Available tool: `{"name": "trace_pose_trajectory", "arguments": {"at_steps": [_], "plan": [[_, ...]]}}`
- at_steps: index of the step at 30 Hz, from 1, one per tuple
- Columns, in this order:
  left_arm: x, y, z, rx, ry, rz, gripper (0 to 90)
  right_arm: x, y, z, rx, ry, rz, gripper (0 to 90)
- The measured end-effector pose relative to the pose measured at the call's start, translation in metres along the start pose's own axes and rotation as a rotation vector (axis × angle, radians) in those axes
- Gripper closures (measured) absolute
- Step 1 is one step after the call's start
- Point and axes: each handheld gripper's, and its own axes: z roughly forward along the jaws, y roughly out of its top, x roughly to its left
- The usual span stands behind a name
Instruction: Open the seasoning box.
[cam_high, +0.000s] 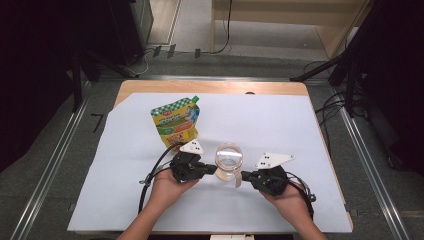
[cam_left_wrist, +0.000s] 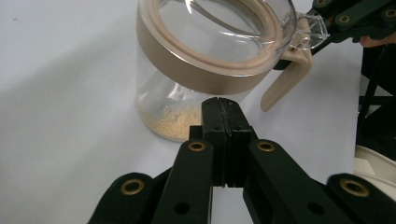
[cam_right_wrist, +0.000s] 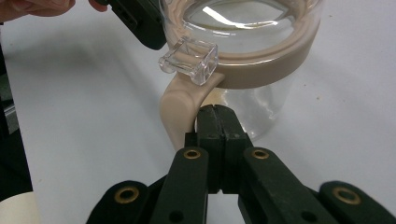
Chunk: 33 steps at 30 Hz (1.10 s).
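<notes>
A glass jar (cam_high: 229, 161) stands between the left claw (cam_high: 214, 169) and right claw (cam_high: 242, 178).

One glass jar (cam_high: 228, 161), one snack pouch (cam_high: 175, 122), two claws: left claw (cam_high: 214, 170), right claw (cam_high: 241, 177)

Wooden table (cam_high: 210, 87) covered by a white sheet (cam_high: 280, 125). Grey carpet floor (cam_high: 45, 150), metal rails (cam_high: 55, 165) on both sides. Far side: light wood furniture (cam_high: 300, 12), black stand legs (cam_high: 320, 70), cables (cam_high: 330, 107) on the floor. Dark left and right edges.
</notes>
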Motion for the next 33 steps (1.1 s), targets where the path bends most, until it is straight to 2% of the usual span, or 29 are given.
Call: {"name": "trace_pose_trajectory", "arguments": {"at_steps": [13, 22, 28, 33], "plan": [[0.007, 0.002, 0.002, -0.023, 0.011, -0.017, 90.0, 0.013, 0.004, 0.010, 0.020, 0.039, -0.040, 90.0], [0.007, 0.009, 0.009, -0.013, 0.022, 0.013, 90.0, 0.028, 0.010, 0.023, 0.024, 0.060, -0.086, 90.0], [0.012, 0.011, 0.010, -0.009, 0.021, 0.016, 90.0, 0.032, 0.015, 0.032, 0.015, 0.070, -0.083, 90.0], [0.018, 0.012, 0.010, -0.016, 0.007, -0.002, 90.0, 0.035, 0.017, 0.035, -0.009, 0.051, -0.080, 90.0]]}}
